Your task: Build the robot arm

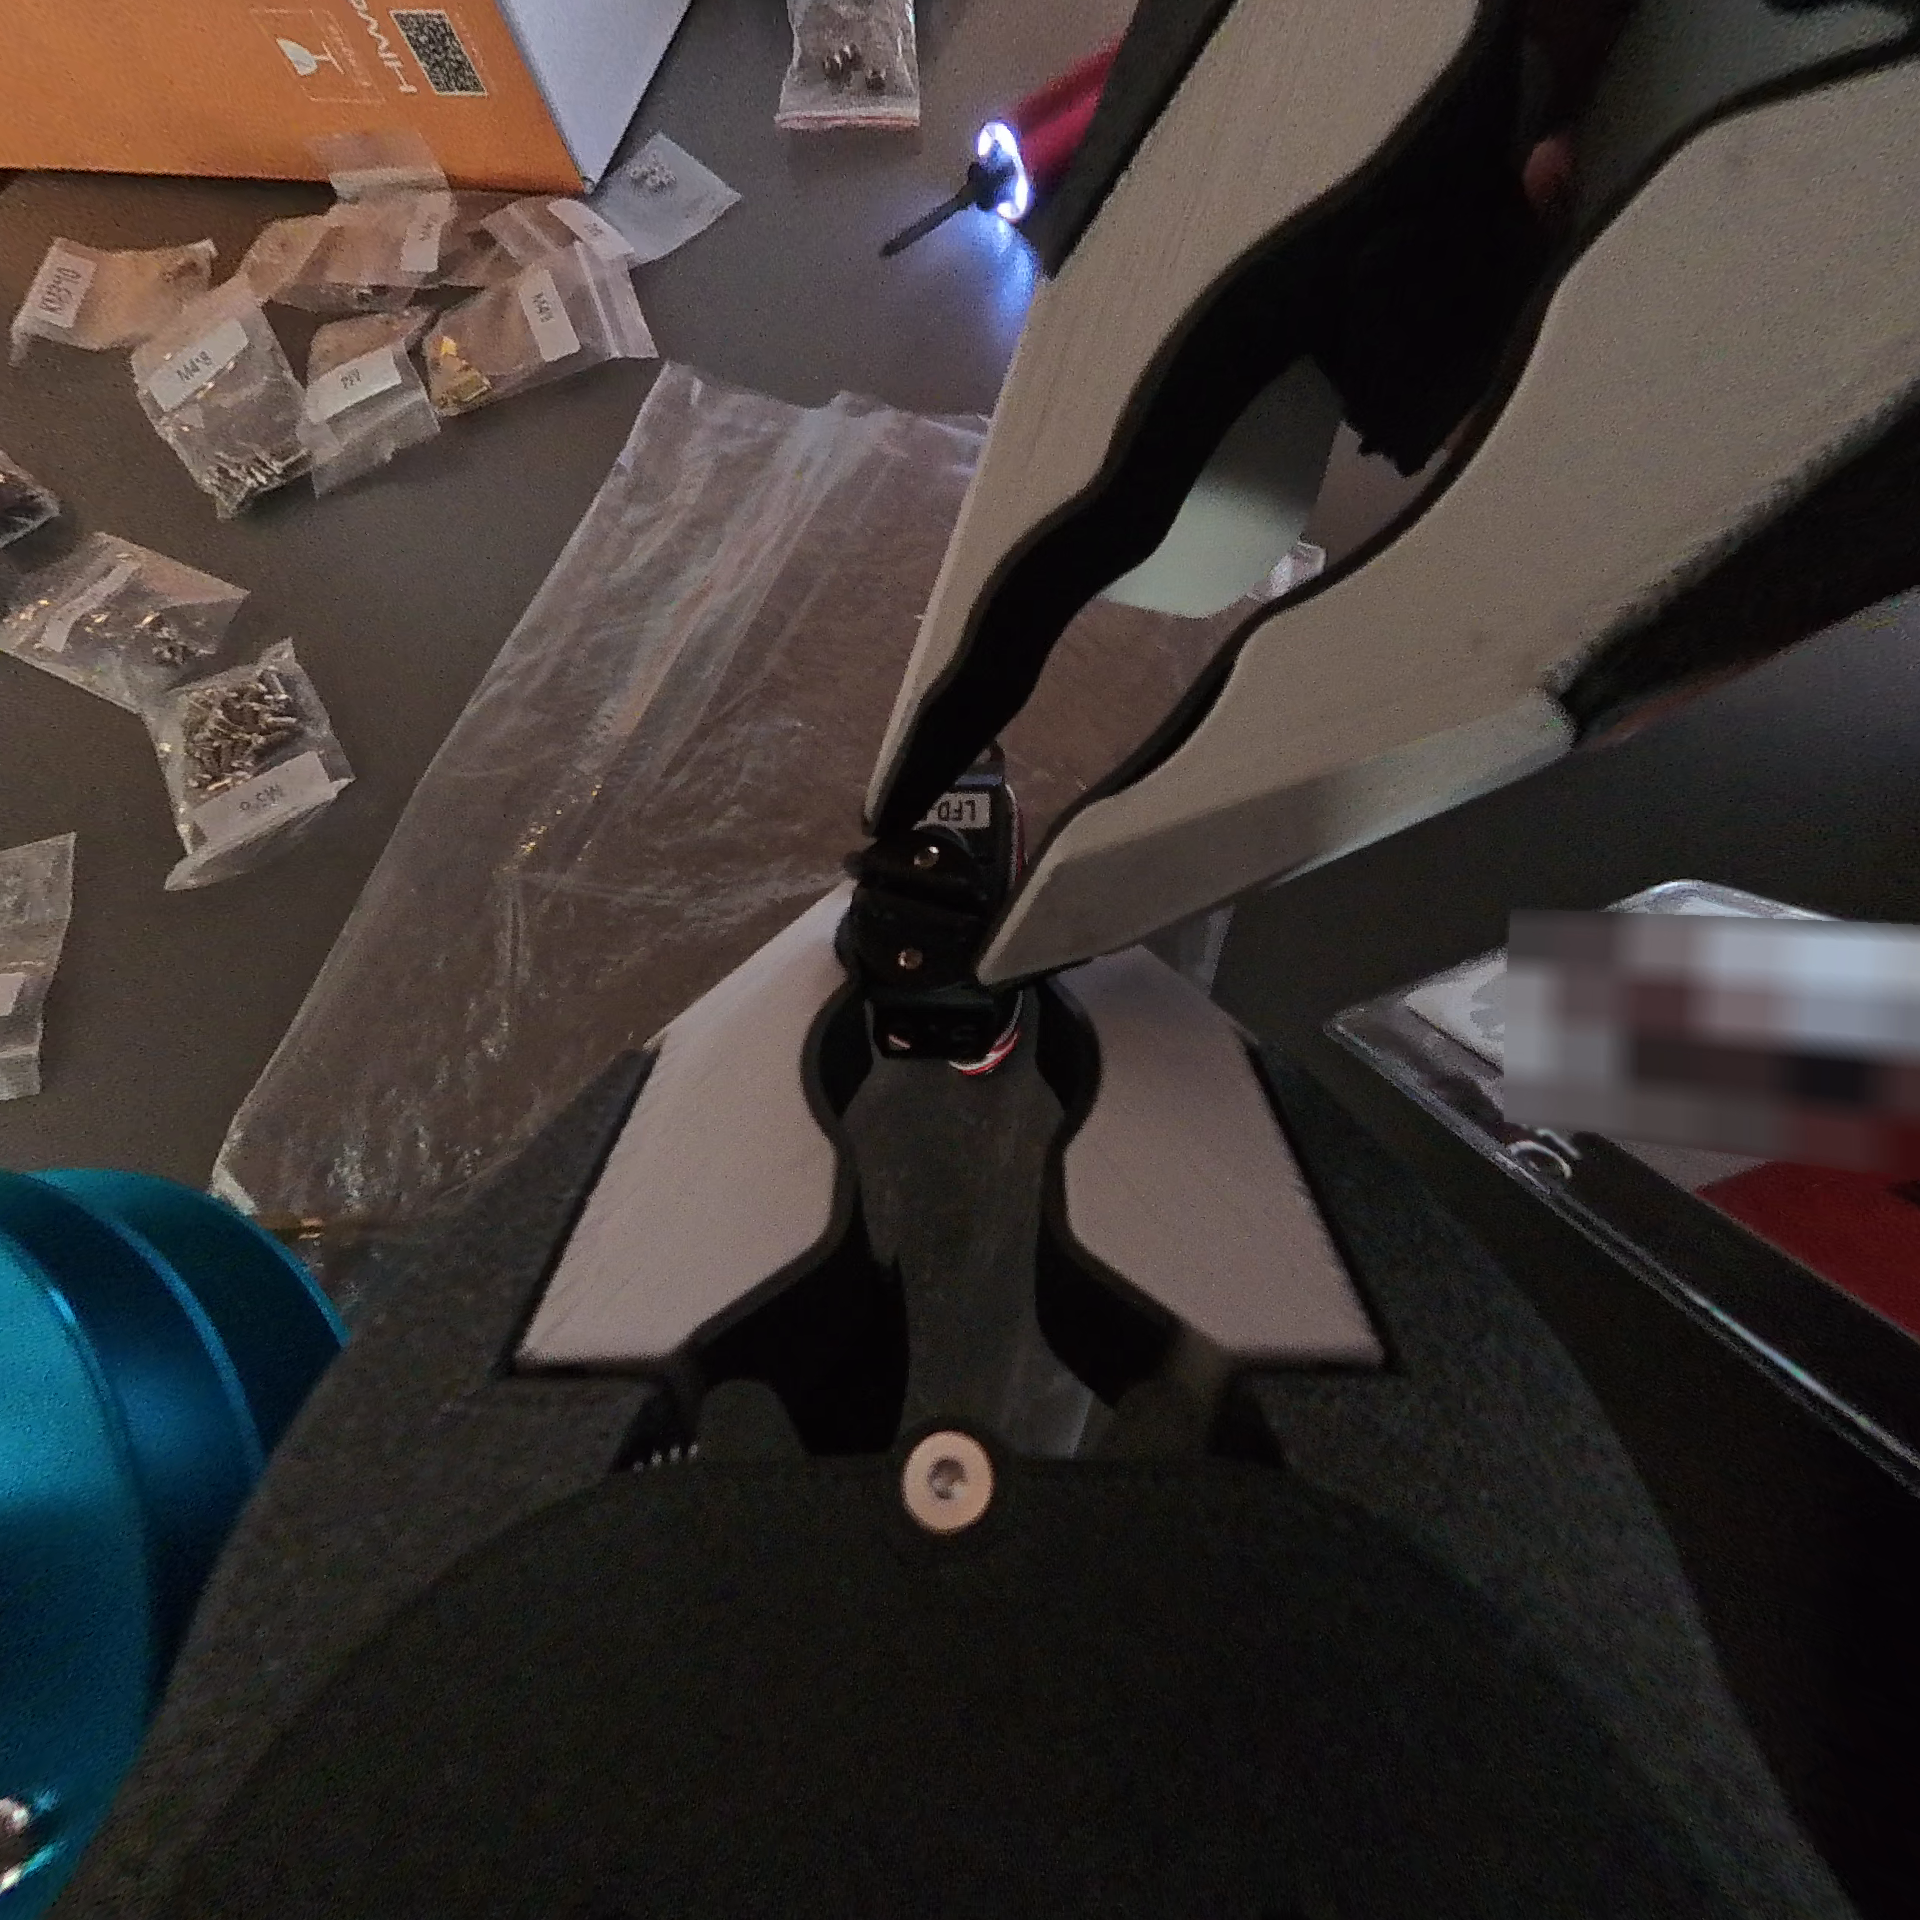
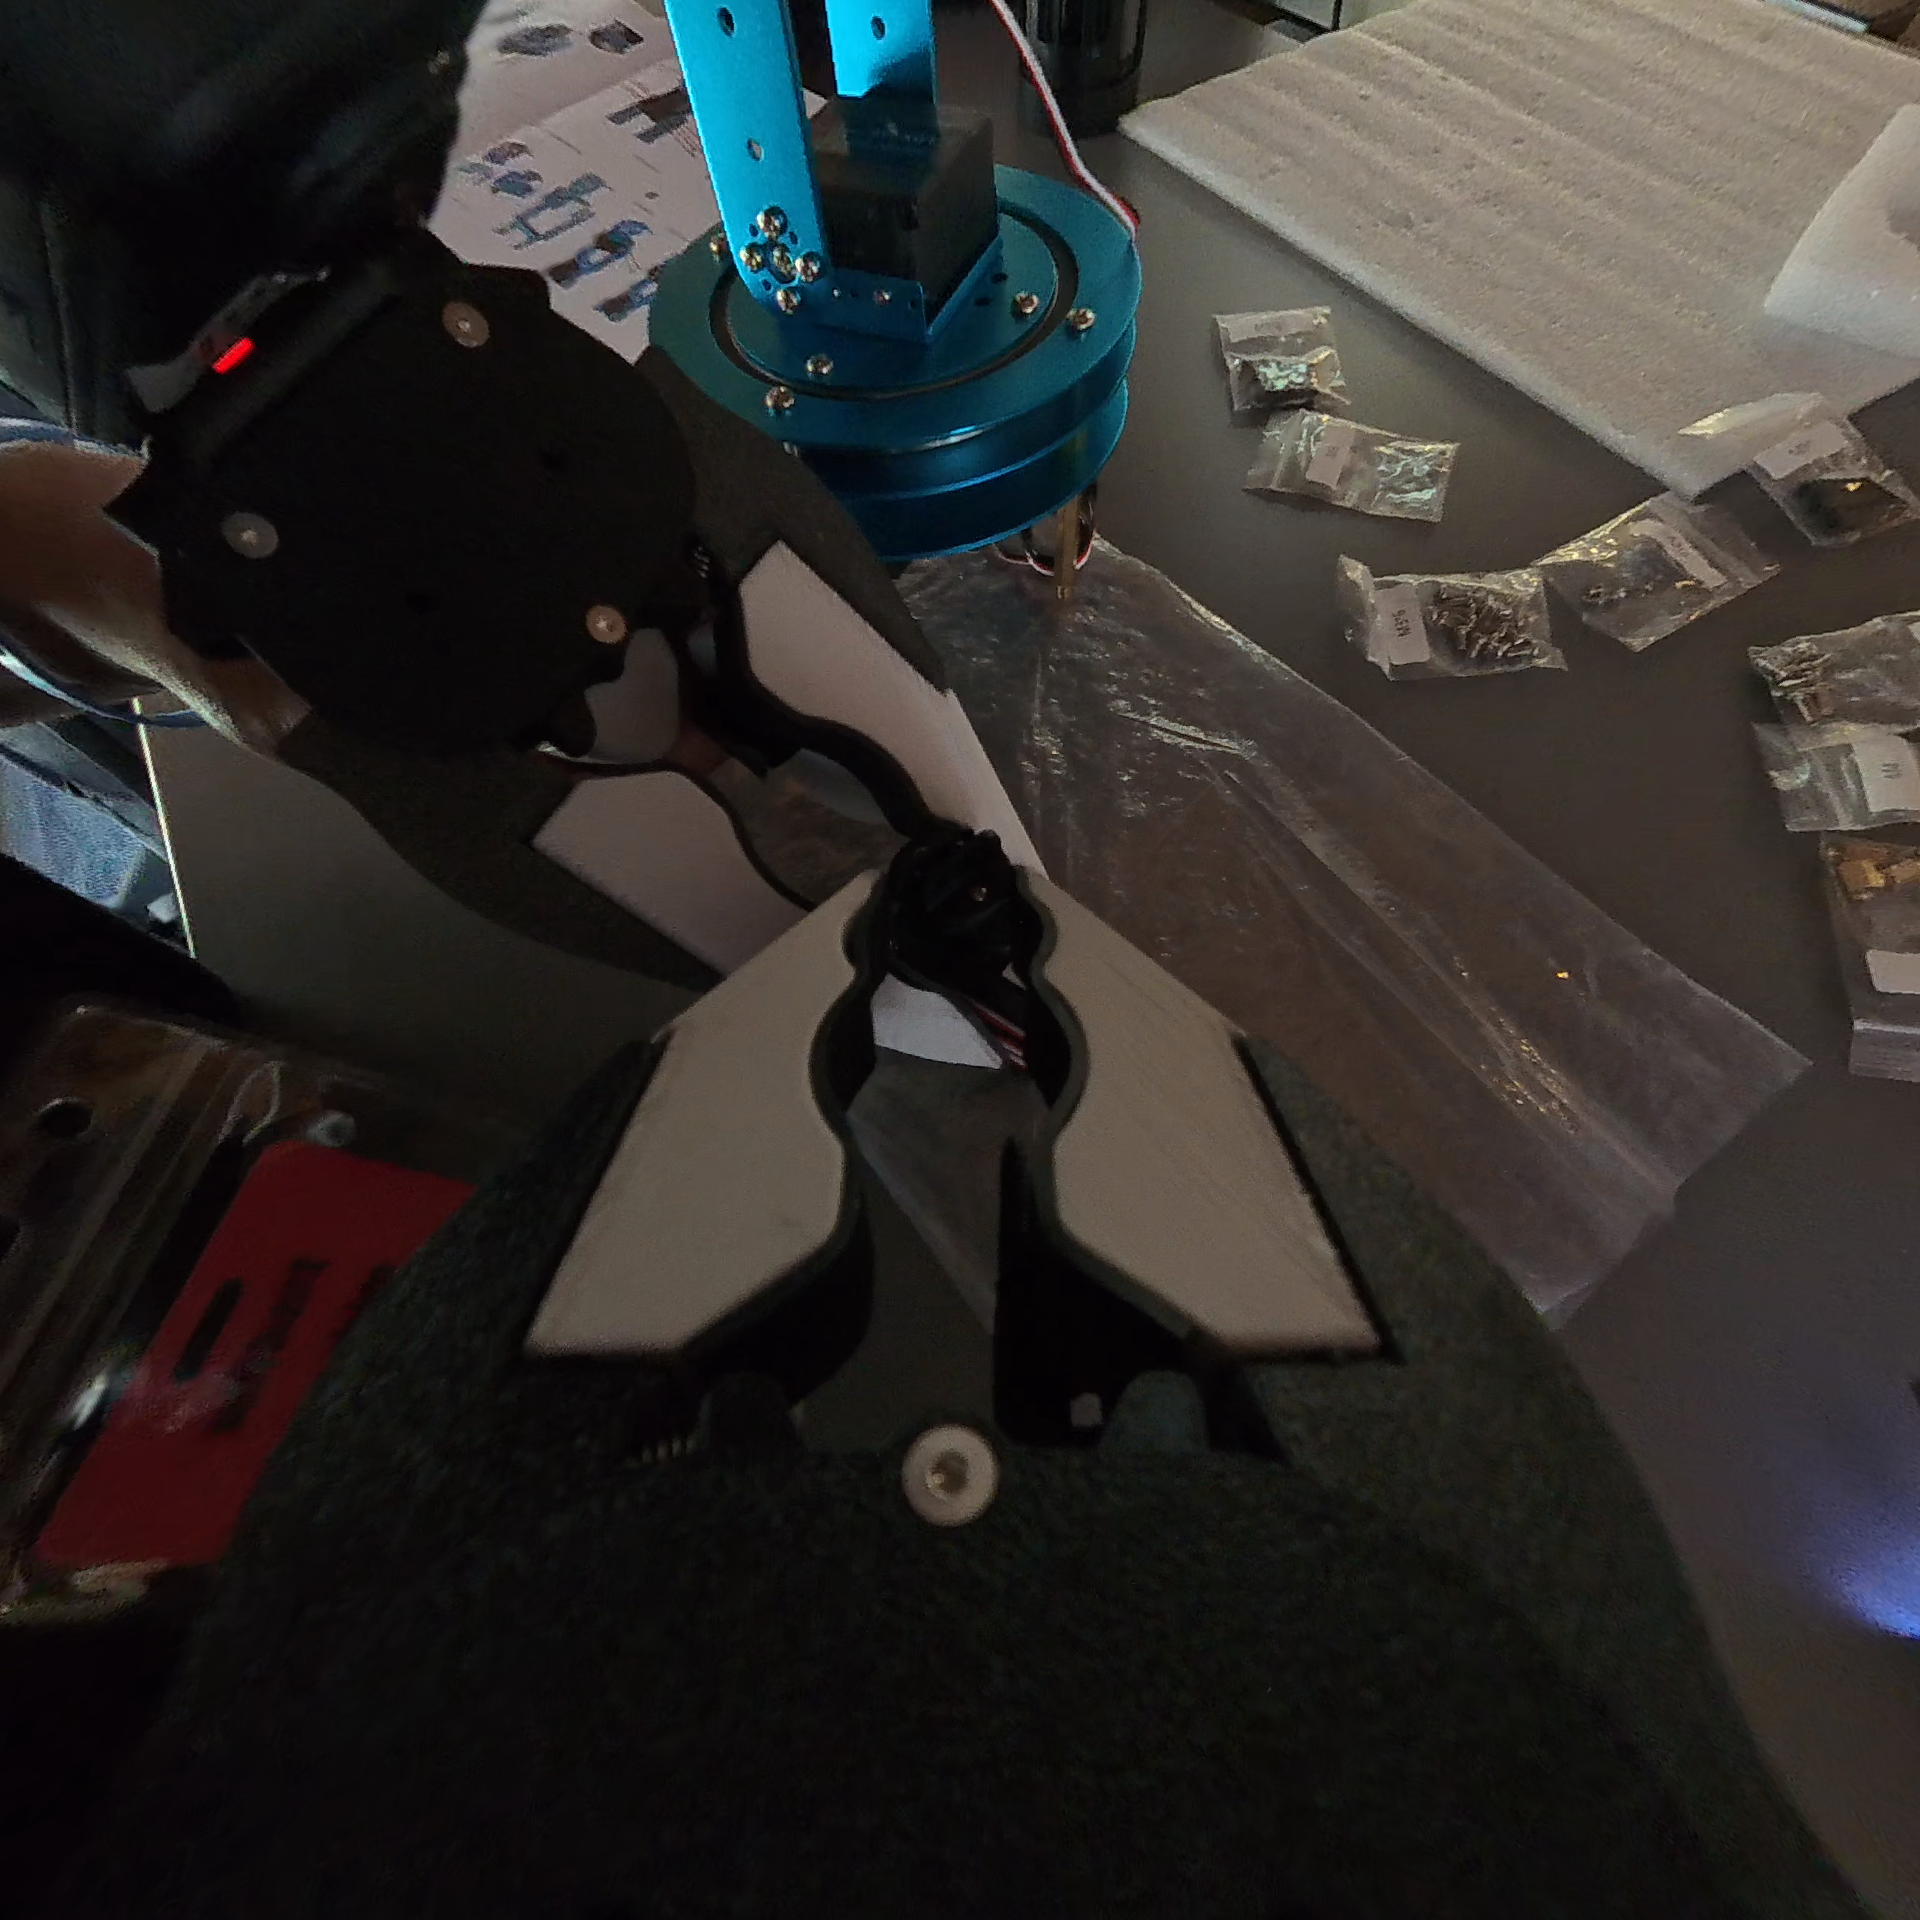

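Note:
A small black servo (image 1: 920, 925) with red, white and black wires hangs between both grippers above the table. My left gripper (image 1: 935, 992) is shut on its lower end. My right gripper (image 1: 935, 894) comes in from the upper right and is shut on its upper part. In the right wrist view the servo (image 2: 945, 899) sits in the tips of my right gripper (image 2: 951, 920). There the left gripper (image 2: 982, 847) reaches in from the left, held by a hand. A clear plastic bag (image 1: 623, 727) lies flat under the servo and also shows in the right wrist view (image 2: 1299, 883).
A blue metal robot-arm base (image 2: 894, 343) stands close behind, at lower left in the left wrist view (image 1: 125, 1403). Several small bags of screws (image 1: 239, 727) (image 2: 1455, 623) are scattered on the grey table. An orange box (image 1: 260, 83), white foam sheet (image 2: 1507, 208), printed sheet (image 2: 561, 187) and black tray with red card (image 2: 239, 1351) surround.

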`<state>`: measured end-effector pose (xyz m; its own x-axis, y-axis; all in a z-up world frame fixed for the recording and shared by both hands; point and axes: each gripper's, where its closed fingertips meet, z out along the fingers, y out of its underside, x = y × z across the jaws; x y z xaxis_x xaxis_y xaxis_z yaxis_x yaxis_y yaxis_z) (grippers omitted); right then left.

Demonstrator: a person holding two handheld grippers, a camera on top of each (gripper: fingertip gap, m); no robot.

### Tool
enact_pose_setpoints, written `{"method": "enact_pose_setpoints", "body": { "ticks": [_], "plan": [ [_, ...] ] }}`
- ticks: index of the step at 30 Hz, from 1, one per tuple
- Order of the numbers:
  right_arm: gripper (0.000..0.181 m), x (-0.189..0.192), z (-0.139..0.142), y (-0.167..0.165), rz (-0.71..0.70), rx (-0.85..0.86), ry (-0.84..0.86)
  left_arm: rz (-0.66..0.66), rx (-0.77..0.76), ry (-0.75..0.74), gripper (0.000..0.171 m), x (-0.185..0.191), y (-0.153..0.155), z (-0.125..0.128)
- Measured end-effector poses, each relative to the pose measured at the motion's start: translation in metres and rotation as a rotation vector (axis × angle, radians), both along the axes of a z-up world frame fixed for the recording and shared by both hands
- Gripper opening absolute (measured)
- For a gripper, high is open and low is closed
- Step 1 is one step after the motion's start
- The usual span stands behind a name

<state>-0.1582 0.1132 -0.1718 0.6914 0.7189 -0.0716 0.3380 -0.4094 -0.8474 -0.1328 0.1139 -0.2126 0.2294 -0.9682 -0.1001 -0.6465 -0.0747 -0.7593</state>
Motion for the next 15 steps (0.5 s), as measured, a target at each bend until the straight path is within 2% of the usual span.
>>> {"method": "enact_pose_setpoints", "body": {
  "ticks": [4,11,15],
  "plan": [
    [0.023,0.0002,0.0009,-0.0018,0.034,-0.042,0.065,-0.004,0.007,0.003,0.025,0.0001,-0.0006,-0.0005],
    [0.023,0.0004,0.0037,-0.0023,0.040,-0.210,0.298,-0.004,-0.005,0.004,0.026,0.0003,-0.0005,-0.0011],
    [0.022,0.0001,0.0038,-0.0015,0.059,-0.229,0.327,-0.002,-0.013,0.002,0.026,0.0001,-0.0003,-0.0014]
  ]
}}
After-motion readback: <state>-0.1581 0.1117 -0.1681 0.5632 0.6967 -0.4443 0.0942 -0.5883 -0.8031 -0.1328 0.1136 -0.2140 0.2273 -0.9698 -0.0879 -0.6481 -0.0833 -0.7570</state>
